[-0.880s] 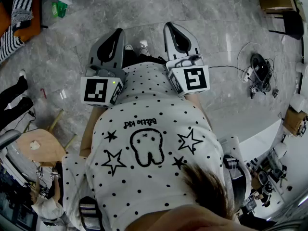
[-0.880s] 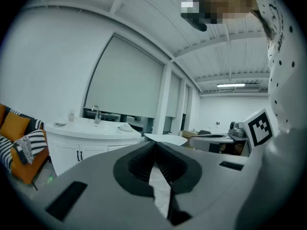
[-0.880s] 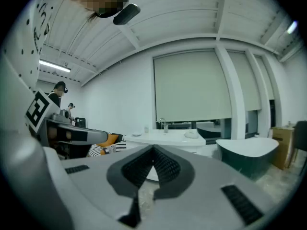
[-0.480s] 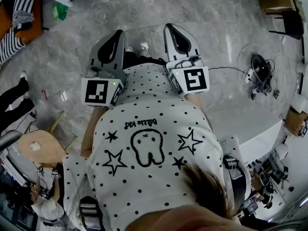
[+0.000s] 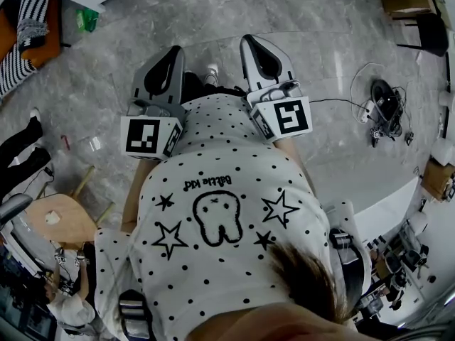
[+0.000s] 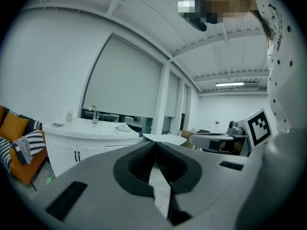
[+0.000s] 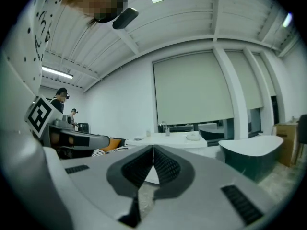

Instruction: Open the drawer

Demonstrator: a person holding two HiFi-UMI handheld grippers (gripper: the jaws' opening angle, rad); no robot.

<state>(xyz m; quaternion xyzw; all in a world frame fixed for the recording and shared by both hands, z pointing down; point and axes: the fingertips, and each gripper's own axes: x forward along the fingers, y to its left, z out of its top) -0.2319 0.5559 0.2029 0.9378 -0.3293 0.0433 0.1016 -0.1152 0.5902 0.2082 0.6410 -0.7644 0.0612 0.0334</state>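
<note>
Head view: holding left hand-held gripper (image 5: 175,49) and right hand-held gripper (image 5: 247,40) clamped together, empty, level ahead of the body, likely pending approach to a drawer.

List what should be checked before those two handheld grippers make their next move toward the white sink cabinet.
1. Left gripper empty: ok, jaws together, nothing between them.
2. Right gripper empty: ok, jaws together, nothing between them.
3. Jaws open for a handle: not ok, both are shut.
4. Drawer located: cannot tell; the white sink cabinet shows only two door handles.
5. Cabinet close enough: not ok, it stands well off across the floor.
</note>
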